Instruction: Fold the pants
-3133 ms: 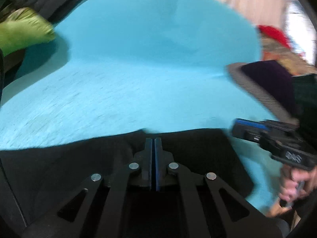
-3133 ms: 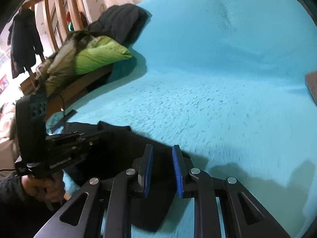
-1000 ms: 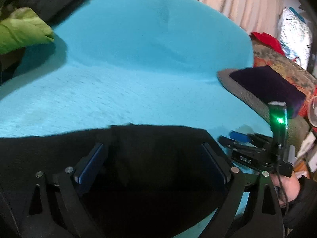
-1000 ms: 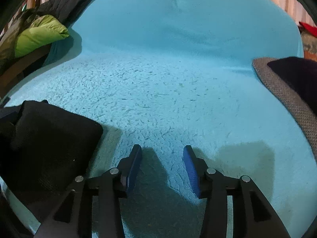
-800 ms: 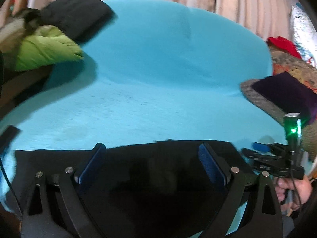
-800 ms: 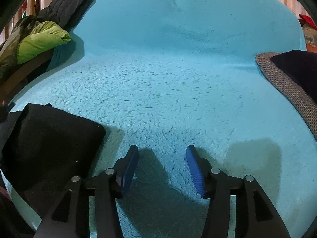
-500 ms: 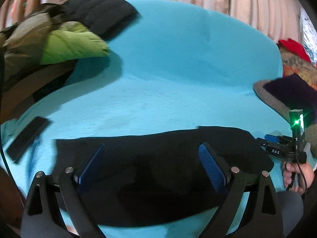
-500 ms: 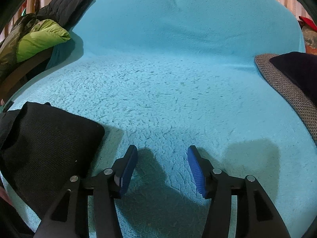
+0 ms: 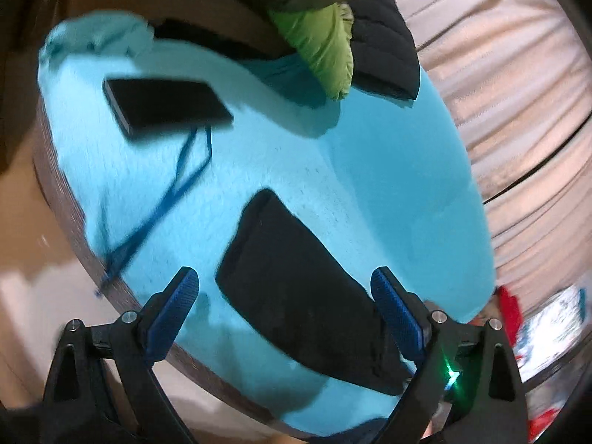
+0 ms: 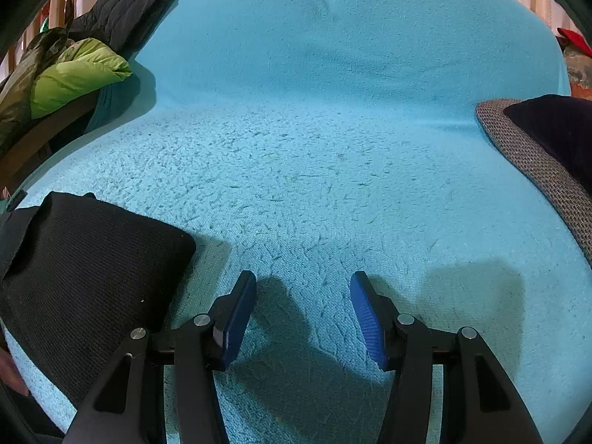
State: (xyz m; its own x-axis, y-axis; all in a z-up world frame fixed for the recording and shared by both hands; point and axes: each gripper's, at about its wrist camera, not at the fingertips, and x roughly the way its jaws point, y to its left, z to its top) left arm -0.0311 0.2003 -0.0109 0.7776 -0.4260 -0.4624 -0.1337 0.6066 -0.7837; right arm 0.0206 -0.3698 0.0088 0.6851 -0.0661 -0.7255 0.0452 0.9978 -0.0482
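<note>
Pants (image 9: 296, 281): folded black bundle, lying on the blue blanket (image 9: 388, 170), 9 o'clock of right gripper (image 10: 303, 314).
Left gripper (image 9: 286, 309): jaws apart, nothing held.
Right gripper: jaws apart, nothing held.
Handling: judged soft, light, floppy; best pinched at a folded edge.

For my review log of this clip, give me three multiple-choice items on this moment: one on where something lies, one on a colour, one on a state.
1. Where do the folded black pants lie in the right wrist view?
A. left of the right gripper
B. between its fingers
C. on the grey woven cushion

2. What colour is the fleece blanket under the pants?
A. red
B. turquoise
C. white

3. How stands the left gripper?
A. shut on the pants
B. shut on nothing
C. open, holding nothing

Key: 1 A, the pants sit left of the fingers, apart from them. 2 B, turquoise blanket surrounds them. 3 C, the blue pads stand wide apart above the pants.
</note>
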